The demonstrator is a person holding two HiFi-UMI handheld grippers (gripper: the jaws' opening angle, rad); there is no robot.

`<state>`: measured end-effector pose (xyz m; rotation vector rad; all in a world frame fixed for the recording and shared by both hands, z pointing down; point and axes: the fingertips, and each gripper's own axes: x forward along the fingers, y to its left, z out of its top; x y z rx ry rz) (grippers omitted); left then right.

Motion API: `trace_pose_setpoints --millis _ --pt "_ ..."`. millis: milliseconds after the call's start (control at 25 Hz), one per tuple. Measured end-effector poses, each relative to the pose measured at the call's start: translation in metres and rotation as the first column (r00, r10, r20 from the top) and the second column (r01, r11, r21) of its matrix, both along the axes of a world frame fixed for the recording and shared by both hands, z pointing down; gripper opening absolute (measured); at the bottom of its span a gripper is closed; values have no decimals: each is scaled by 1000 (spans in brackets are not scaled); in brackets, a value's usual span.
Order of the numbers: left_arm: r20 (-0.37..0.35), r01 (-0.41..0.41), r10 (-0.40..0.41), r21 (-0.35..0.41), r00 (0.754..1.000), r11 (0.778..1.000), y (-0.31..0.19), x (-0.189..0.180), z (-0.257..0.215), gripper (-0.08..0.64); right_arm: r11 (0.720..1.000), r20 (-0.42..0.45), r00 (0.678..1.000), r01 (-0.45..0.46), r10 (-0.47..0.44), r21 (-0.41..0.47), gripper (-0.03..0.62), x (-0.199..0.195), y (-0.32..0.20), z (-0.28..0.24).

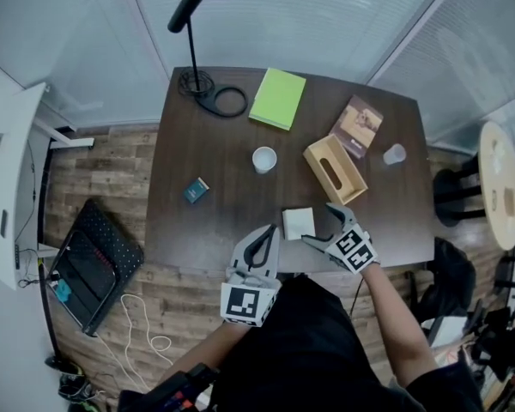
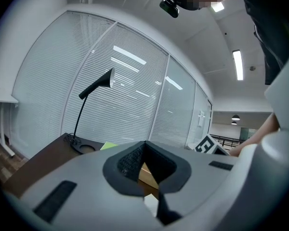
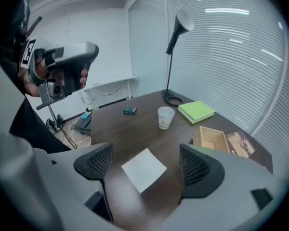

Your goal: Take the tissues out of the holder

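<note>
Two claws hang at the near edge of the dark wooden bench point(image 1: 215, 221). The left claw point(image 1: 264, 234) is clenched on nothing, and the right claw point(image 1: 319, 225) is released, jaws wide apart (only air between them). Just beside the right one, a flat white square of tissues point(image 1: 298, 223) lies on the bench, outside the open light wooden holder box point(image 1: 335, 169) farther back, which stands near a white paper cup point(image 1: 264, 159).

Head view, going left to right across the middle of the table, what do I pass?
Small teal box → white paper cup → wooden tissue holder → clear plastic cup.
</note>
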<state>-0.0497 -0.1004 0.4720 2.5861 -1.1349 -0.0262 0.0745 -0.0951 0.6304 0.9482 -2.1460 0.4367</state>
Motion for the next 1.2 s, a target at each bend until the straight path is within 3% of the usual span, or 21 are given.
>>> trace_pose_setpoints --millis 200,360,600,720,960,1200 --pt "1 44 -44 5 999 999 -8 15 -8 -3 980 193 970 -169 147 107 442 17 -4 -51" --pt "-13 26 -26 26 1000 999 -6 46 -22 -3 947 317 931 -254 183 197 442 30 -10 -100" --pt "-18 21 -21 41 1000 999 -8 79 -44 -3 893 348 923 -291 166 344 442 45 -8 -167" --pt "-24 43 -41 67 999 997 -7 92 -61 -3 871 405 901 -318 155 375 442 53 -2 -194" --pt "-48 96 -91 136 995 986 3 107 -86 -3 795 456 880 -369 132 482 442 66 6 -235" --pt "-19 117 -116 180 993 977 12 115 -91 -3 768 491 866 -379 97 516 442 74 9 -246"
